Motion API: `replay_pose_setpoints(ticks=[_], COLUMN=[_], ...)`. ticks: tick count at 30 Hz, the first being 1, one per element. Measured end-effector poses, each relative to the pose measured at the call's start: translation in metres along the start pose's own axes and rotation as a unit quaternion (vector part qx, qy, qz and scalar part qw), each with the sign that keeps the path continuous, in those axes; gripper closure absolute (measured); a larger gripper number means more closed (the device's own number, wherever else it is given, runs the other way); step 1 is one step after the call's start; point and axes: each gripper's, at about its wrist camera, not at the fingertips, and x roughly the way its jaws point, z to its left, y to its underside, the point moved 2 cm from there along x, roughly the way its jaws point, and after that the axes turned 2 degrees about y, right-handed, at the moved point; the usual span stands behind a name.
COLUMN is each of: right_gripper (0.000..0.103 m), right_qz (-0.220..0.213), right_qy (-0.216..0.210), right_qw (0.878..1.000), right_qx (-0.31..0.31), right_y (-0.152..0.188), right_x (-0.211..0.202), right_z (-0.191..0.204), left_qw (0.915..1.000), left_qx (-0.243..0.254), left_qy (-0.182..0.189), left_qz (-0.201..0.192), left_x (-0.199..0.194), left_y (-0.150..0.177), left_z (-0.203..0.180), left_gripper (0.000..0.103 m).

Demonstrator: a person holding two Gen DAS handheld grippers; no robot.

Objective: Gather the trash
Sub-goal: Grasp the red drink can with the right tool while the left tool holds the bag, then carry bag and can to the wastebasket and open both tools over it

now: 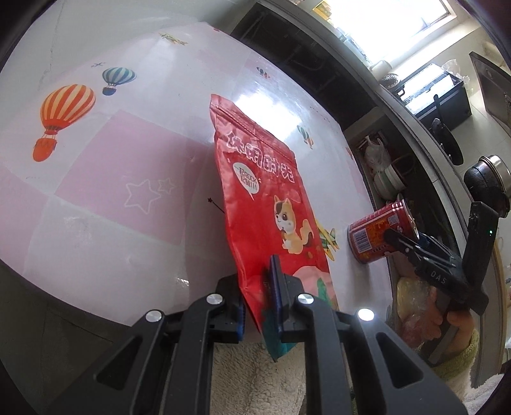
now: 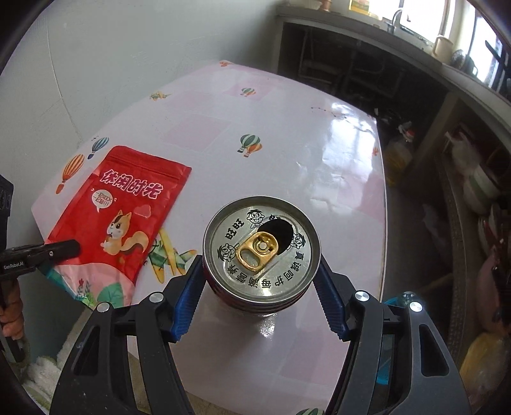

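A red snack bag (image 1: 265, 198) with a cartoon squirrel stands up from my left gripper (image 1: 255, 287), which is shut on its lower edge. From the right wrist the same bag (image 2: 121, 210) slopes over the table's left side, with one finger (image 2: 57, 249) of that gripper across its corner. A red drink can (image 2: 262, 252), its silver top opened and the gold tab up, sits between the blue pads of my right gripper (image 2: 260, 265); both pads press its sides. In the left wrist view the can (image 1: 373, 236) hangs tilted by the table's right edge.
The glossy pink-and-white tabletop (image 2: 319, 159) carries balloon and plane prints and backs onto a white wall. A dark counter under a bright window (image 1: 399, 19) runs along the right. Bowls, plastic bags and a yellow bottle (image 2: 397, 153) sit low beside the table. A hand grips each handle.
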Motion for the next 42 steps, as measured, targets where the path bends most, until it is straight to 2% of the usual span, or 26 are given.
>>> replay_pose_setpoints(ticks=[5, 14, 21, 30, 36, 42], right_gripper=[0.039, 0.041, 0.041, 0.041, 0.041, 0.041], right_qz=[-0.022, -0.033, -0.050, -0.082, -0.102, -0.120], right_qy=[0.002, -0.014, -0.020, -0.009, 0.012, 0.053], right_qw=[0.999, 0.997, 0.994, 0.988, 0.982, 0.969], right_qx=[0.025, 0.069, 0.098, 0.130, 0.161, 0.211], right_y=[0.003, 0.010, 0.013, 0.020, 0.032, 0.056], right_x=[-0.004, -0.002, -0.012, -0.044, -0.068, -0.093], right_z=[0.008, 0.001, -0.008, -0.033, -0.059, -0.102], left_qw=[0.9999, 0.9995, 0.9986, 0.9935, 0.9883, 0.9809], left_qx=[-0.004, 0.002, 0.006, 0.055, 0.095, 0.145], left_qy=[-0.010, -0.021, 0.020, 0.065, 0.096, 0.121], left_qz=[-0.004, -0.025, -0.048, -0.076, -0.070, -0.047], left_x=[0.008, 0.007, -0.007, -0.021, -0.017, 0.002], left_y=[-0.002, 0.002, -0.006, -0.024, -0.028, -0.029], left_z=[-0.005, -0.014, -0.024, -0.068, -0.106, -0.156], left_gripper=[0.090, 0.093, 0.100, 0.101, 0.101, 0.101])
